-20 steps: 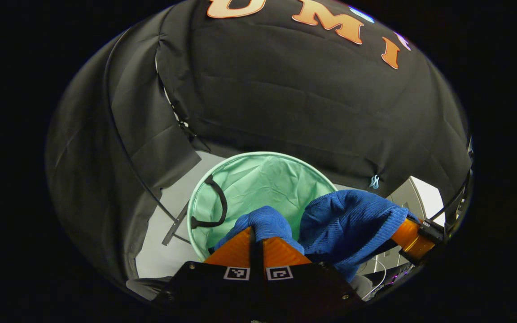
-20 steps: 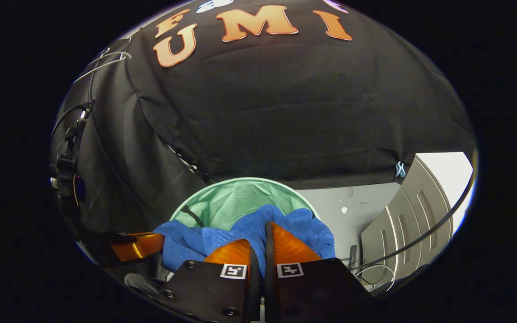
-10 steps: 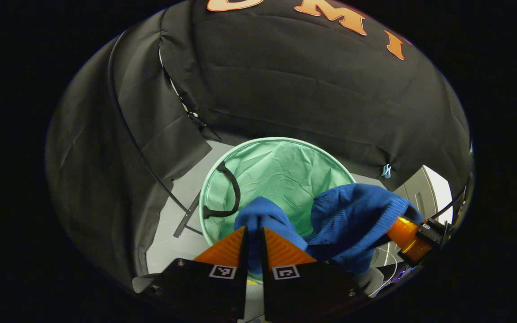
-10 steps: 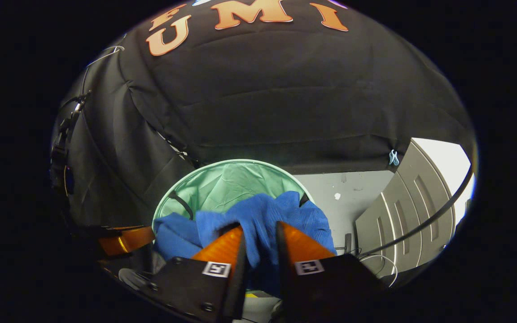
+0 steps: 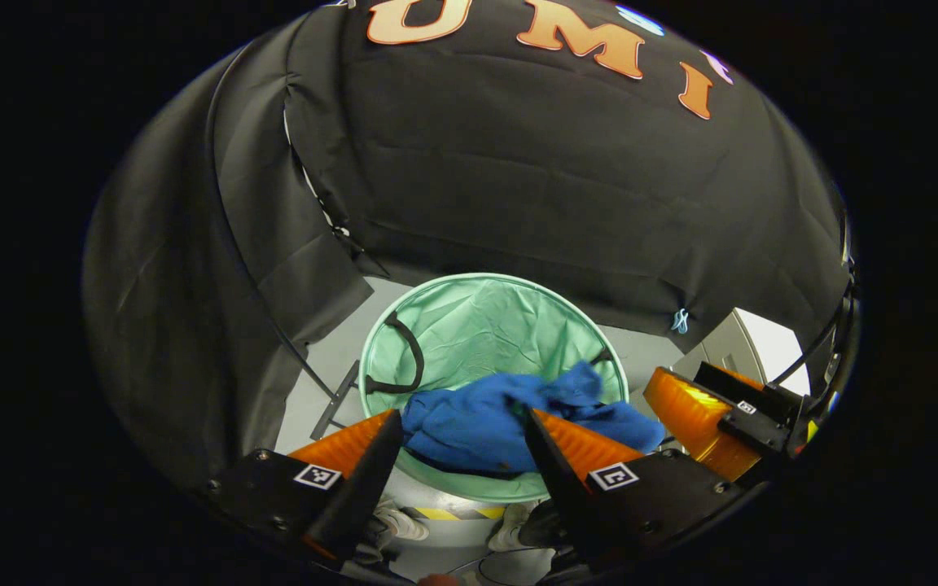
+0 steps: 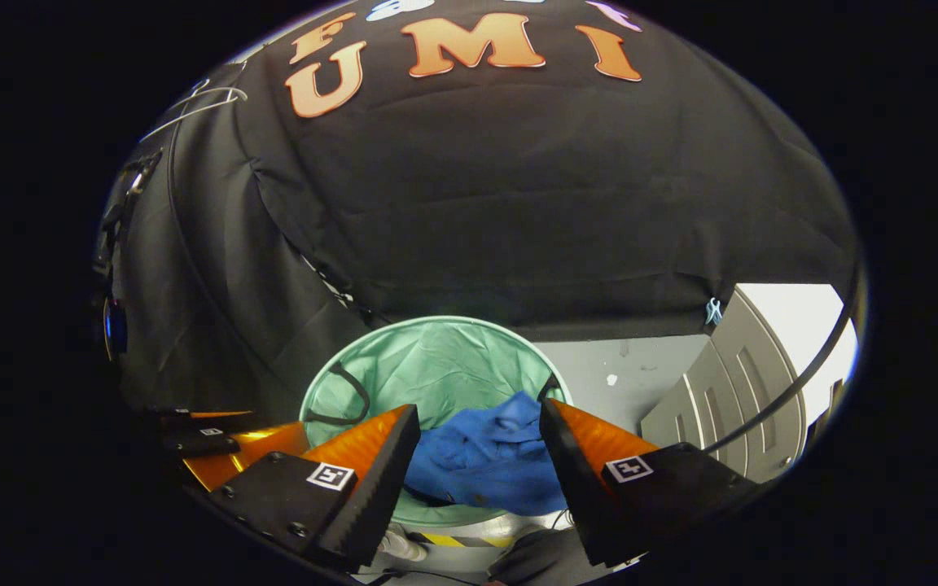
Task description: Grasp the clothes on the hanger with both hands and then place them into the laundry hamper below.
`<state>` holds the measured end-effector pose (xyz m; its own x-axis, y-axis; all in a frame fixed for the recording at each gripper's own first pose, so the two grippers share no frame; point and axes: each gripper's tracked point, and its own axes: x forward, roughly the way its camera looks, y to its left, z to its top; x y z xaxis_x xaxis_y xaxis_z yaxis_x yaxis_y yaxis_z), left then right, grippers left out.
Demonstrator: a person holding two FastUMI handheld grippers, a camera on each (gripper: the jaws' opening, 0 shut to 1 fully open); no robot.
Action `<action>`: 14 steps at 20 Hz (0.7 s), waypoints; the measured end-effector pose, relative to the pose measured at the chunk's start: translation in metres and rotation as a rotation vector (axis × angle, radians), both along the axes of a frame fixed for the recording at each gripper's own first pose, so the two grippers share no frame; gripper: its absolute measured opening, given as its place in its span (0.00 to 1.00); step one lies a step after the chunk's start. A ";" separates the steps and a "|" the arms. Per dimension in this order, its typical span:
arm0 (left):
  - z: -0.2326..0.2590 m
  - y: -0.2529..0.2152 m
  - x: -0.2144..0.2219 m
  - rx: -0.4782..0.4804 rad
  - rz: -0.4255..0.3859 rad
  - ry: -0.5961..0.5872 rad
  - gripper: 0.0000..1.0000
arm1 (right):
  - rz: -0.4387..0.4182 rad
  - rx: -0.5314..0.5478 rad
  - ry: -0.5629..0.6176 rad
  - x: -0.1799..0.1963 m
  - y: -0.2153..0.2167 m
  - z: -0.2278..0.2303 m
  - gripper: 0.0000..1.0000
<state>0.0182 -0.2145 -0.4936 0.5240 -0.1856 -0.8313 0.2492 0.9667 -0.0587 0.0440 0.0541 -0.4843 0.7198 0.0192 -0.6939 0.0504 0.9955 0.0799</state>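
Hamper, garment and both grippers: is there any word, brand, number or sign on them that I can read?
No readable text on any of them.
Left gripper: square black-and-white coded marker on each finger, a pattern, no letters.
Right gripper: same kind of markers, no letters.
Hamper: plain fabric, no label seen.
Blue garment: no tag or print seen.
Striped floor tape: stripes, no words.

Your left gripper [image 5: 457, 423] sits low in its frame, fingers spread wide apart — nothing between them. Your right gripper [image 6: 479, 415] matches it, jaws wide, bottom centre.
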 end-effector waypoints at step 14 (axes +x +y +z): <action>0.178 0.020 0.011 -0.075 0.041 -0.392 0.94 | -0.034 -0.052 -0.282 -0.023 -0.029 0.174 0.98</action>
